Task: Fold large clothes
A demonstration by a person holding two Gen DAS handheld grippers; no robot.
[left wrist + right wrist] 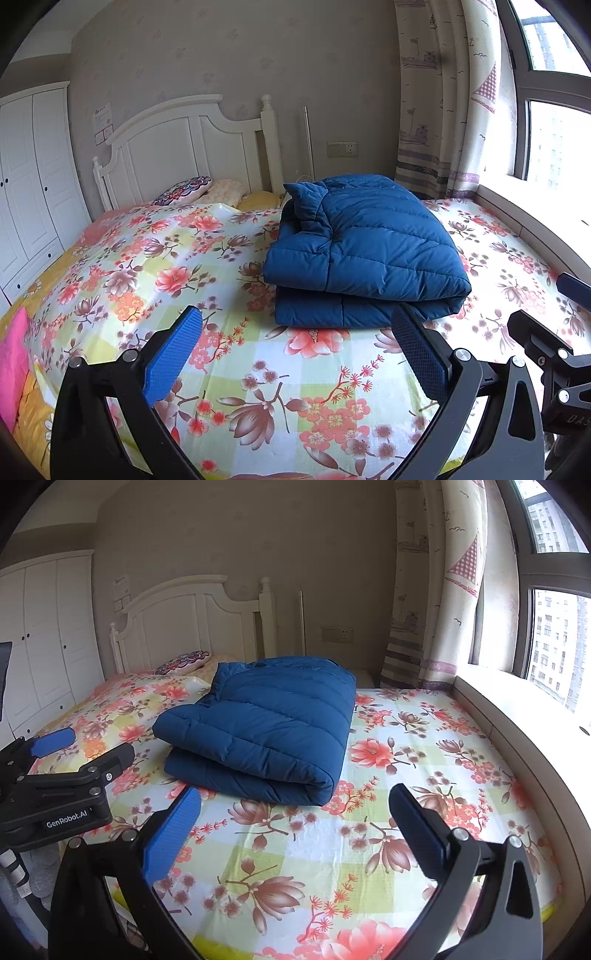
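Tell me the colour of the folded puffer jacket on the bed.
Deep blue folded quilted puffer jacket, plain with stitched channels; clearest in the right wrist view.

A folded blue down jacket (262, 723) lies on the floral bedsheet (406, 775), beyond the gaping right tool (295, 805).

The blue quilted down jacket (365, 251) (266, 723) lies folded into a thick, layered rectangle, collar end toward the upper left, centre-right in the left wrist view, centre in the right.

Both tongs (295, 328) (295, 808) have black frames, silver screws and 2 textured blue pads (173, 354); one reads "GenRobot.AI".
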